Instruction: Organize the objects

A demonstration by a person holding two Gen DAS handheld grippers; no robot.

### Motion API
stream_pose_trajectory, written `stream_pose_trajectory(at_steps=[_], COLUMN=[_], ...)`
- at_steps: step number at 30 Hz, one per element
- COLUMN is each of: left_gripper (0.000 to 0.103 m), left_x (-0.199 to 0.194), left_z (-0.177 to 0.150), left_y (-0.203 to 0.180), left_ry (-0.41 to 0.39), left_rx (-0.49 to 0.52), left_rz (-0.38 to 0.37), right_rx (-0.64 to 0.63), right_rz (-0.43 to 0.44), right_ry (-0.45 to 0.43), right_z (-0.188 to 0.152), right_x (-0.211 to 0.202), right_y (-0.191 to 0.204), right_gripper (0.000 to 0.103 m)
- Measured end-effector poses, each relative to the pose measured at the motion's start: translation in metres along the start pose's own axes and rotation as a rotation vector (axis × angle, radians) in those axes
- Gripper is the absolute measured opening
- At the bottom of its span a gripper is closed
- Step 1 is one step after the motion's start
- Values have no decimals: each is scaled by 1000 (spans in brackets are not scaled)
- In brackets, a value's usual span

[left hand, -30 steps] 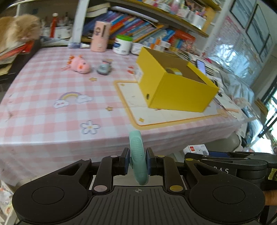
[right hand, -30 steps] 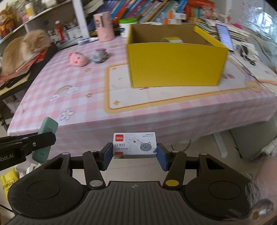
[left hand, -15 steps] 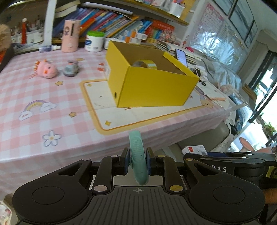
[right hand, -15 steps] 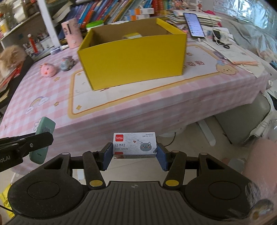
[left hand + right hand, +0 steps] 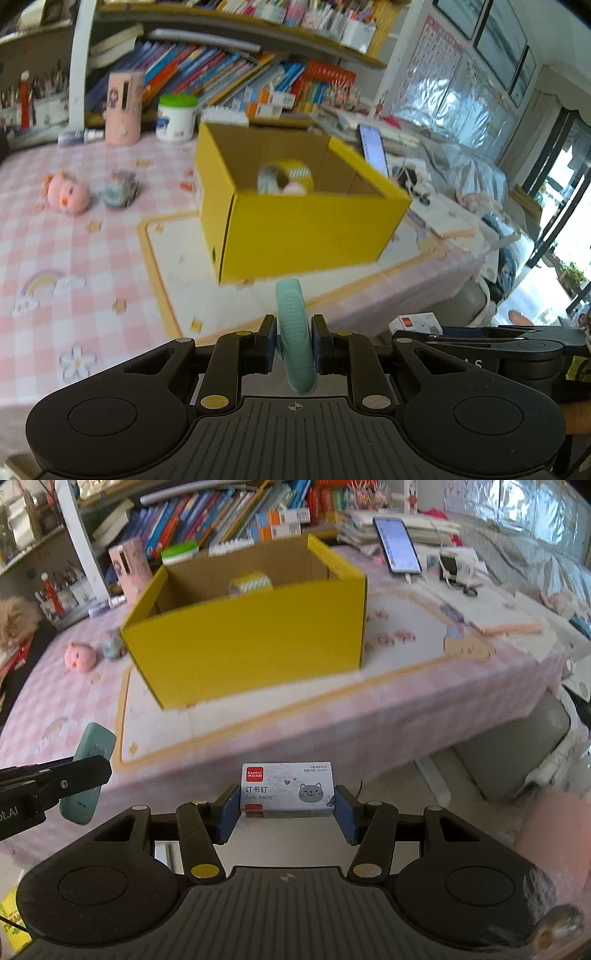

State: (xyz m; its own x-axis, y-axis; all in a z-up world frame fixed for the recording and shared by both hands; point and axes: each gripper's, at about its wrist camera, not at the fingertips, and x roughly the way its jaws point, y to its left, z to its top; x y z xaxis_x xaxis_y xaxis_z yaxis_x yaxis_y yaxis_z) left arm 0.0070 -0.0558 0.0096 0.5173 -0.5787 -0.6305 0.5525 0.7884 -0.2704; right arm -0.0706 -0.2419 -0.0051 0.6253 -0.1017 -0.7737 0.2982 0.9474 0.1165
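From the left wrist, the left tool (image 5: pixel 294 343) is clamped on a flat mint-green object (image 5: pixel 295 339) held edge-on, with the yellow box (image 5: pixel 295 225) ahead on the counter (image 5: pixel 74 236), open-topped, a tape roll (image 5: pixel 286 177) already inside. A pink toy (image 5: pixel 68 192) and small grey car (image 5: pixel 120 190) lie well left of the box. From the right wrist, the right tool (image 5: pixel 287 808) is closed on a staple box (image 5: pixel 287 789) across its short ends, short of the counter edge, the box beyond. The two tools ride close together, so reaching the opening together risks a knock; low carry could catch the near wall and tip the box.
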Motion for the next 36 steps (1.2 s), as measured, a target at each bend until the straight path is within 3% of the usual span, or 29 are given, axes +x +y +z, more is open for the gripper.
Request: stream_pose_trajectory(at_steps=[10, 17, 25, 36], left_gripper=[18, 18, 18, 18], left_x=[20, 61, 104, 145], left_z=[67, 96, 108, 114], left_y=[-18, -25, -28, -19], left_ry=[-149, -158, -102, -20], left_rx=[52, 39, 21, -6], left_rz=[1, 37, 83, 169], right_rx=[-22, -119, -329, -567], right_rz=[16, 29, 74, 141], right_ry=[-185, -277, -193, -35], right_z=[70, 125, 168, 191], right_x=[-5, 10, 63, 124], right_y=[-21, -31, -32, -15], right_gripper=[51, 51, 51, 51])
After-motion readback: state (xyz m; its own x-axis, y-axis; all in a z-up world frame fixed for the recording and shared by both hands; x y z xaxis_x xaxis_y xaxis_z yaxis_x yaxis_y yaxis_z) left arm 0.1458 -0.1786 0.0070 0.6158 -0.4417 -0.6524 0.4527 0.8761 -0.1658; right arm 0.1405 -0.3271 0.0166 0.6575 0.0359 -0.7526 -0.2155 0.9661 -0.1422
